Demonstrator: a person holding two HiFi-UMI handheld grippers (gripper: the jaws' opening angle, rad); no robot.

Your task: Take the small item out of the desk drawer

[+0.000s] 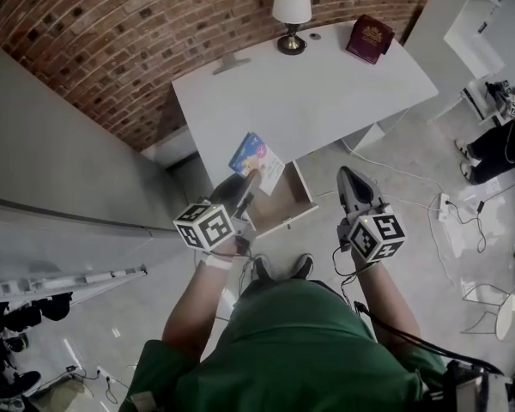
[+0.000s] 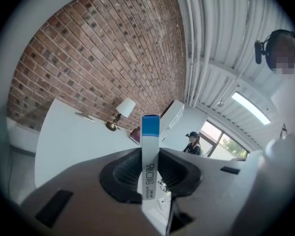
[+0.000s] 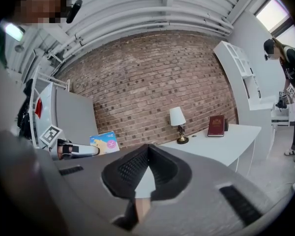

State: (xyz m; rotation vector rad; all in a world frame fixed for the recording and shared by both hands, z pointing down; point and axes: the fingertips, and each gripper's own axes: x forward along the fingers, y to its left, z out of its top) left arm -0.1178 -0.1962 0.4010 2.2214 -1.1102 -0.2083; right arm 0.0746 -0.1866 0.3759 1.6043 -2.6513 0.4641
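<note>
The small box (image 2: 150, 132) stands edge-on, pinched between the left gripper's (image 2: 150, 154) closed jaws, above the open drawer (image 1: 285, 206); gripped by so narrow an edge, it may pivot and drop. To its right, the right gripper (image 3: 146, 150) is closed and empty

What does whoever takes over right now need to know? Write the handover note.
Left gripper: shut on the small box, clamped edge-on and held up out of the drawer.
Right gripper: shut, empty, raised beside the drawer.
Drawer: pulled open at the white desk's front edge.
Done: the box is out.
Left: probably set the box on the desk; drawer not yet closed.
</note>
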